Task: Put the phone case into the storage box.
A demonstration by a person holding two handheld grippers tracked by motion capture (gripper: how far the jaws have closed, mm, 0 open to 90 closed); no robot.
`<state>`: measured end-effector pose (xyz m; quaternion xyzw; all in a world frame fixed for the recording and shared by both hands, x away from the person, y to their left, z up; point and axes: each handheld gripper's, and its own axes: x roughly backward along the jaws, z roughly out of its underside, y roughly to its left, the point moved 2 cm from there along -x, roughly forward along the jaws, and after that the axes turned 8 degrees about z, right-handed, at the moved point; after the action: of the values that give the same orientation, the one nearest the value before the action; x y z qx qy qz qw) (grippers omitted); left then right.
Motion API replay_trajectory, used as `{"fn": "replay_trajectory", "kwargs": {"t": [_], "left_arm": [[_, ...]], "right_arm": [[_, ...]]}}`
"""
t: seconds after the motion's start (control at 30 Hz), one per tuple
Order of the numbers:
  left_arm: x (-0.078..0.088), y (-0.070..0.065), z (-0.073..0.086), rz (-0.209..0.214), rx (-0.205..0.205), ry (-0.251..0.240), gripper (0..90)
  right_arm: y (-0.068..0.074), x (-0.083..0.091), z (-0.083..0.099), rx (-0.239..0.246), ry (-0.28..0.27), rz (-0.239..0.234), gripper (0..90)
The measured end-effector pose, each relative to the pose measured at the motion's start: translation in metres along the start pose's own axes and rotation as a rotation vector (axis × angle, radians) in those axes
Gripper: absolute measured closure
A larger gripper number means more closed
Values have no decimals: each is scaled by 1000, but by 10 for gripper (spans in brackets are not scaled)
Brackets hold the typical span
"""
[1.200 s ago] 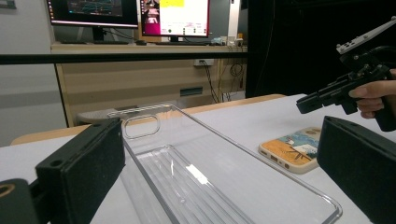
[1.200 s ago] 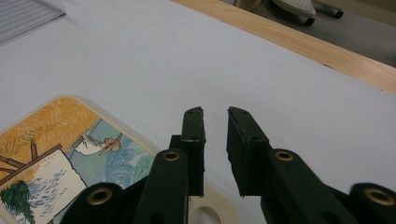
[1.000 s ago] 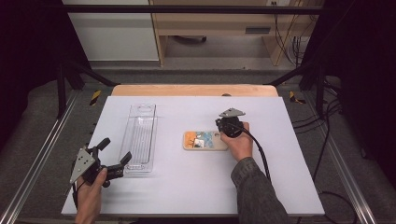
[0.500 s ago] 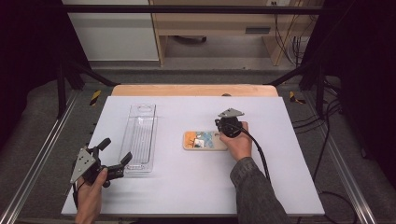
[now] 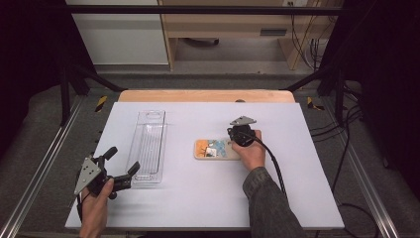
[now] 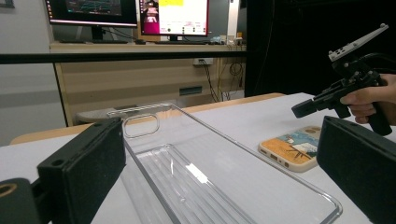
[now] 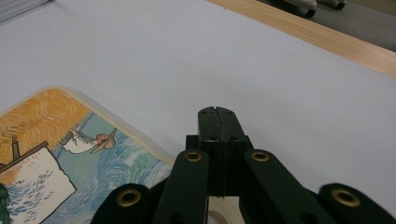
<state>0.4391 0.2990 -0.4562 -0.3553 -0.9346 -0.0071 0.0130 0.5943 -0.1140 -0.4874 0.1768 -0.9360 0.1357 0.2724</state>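
High view: a person works at a white-topped bench (image 5: 307, 198) with a hand-held gripper in each hand. The right gripper (image 5: 234, 141) sits over the near end of a phone case (image 5: 214, 148) printed with a painted scene, which lies flat near the middle of the bench, just right of a clear plastic tray (image 5: 147, 148). Its jaws are hidden under its body from this angle. The left gripper (image 5: 125, 162) waits at the tray's near end with jaws spread, apparently ready to steady or take the tray once the case is lifted.

Left gripper view: two black jaws stand wide apart with nothing between the pads, framing the empty tray (image 6: 196, 177) that runs lengthwise away from the camera. Beyond it the case (image 6: 293, 148) rests face up on the bench, and the right gripper (image 6: 303, 108) points down toward its far edge, held in a hand (image 6: 369, 99). The tray's open top and its place alongside suggest it is where the case will go.

Right gripper view: the jaws are clenched tight together, tips low over the bench just past the case's rim (image 7: 140, 135). Whether they pinch that rim cannot be told; the pads look closed on nothing, perhaps to nudge the case or pry it up.
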Motion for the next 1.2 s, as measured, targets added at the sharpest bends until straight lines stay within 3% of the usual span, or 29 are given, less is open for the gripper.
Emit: {"fn": "replay_trajectory", "kwargs": {"t": [1.2], "left_arm": [[0,0,0,4,-4,4,11]], "right_arm": [[3,-12,9,29,59,-12,900]]}}
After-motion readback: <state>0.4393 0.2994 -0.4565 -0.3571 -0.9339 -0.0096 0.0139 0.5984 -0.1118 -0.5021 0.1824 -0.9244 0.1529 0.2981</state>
